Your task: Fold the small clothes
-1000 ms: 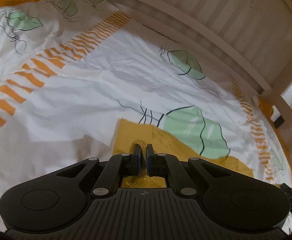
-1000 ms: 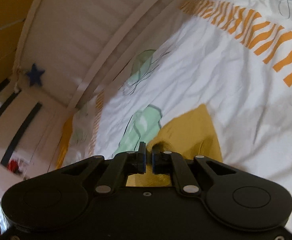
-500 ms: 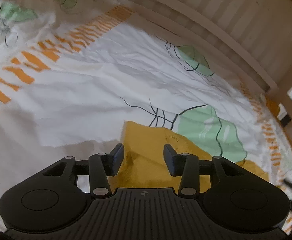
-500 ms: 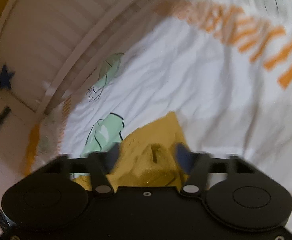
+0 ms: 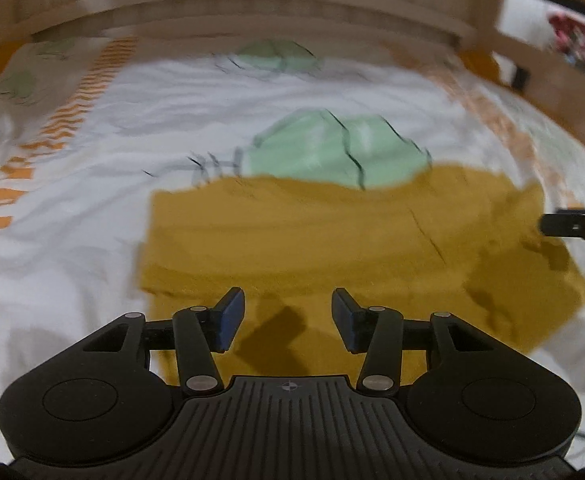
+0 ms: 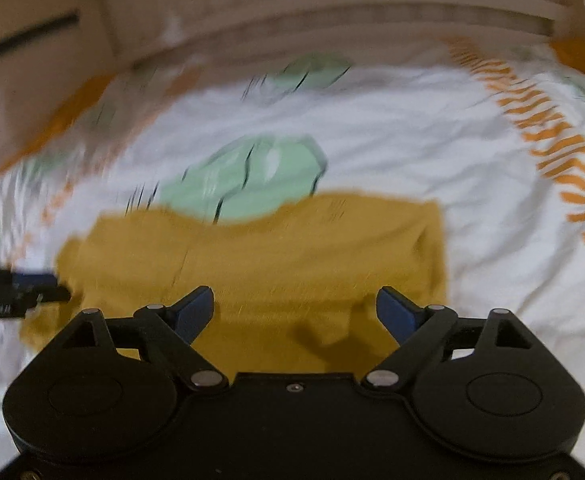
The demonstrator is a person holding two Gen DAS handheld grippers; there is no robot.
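A mustard-yellow small garment (image 5: 332,240) lies folded flat on the bedsheet; it also shows in the right wrist view (image 6: 292,252). My left gripper (image 5: 288,316) is open and empty, held just above the garment's near edge. My right gripper (image 6: 294,312) is open wide and empty above the garment's near edge. A tip of the right gripper shows at the right edge of the left wrist view (image 5: 576,226). The left gripper shows at the left edge of the right wrist view (image 6: 12,290). Both views are motion-blurred.
The white bedsheet (image 5: 92,208) has green leaf prints (image 5: 332,156) and orange striped bands (image 6: 552,144). A pale wooden slatted headboard (image 5: 284,4) runs along the far side. A bed post and room opening stand at the far right (image 5: 552,40).
Both grippers let go of the yellow garment, opened wide and drew back. The garment now lies flat and far more of it shows in both views.
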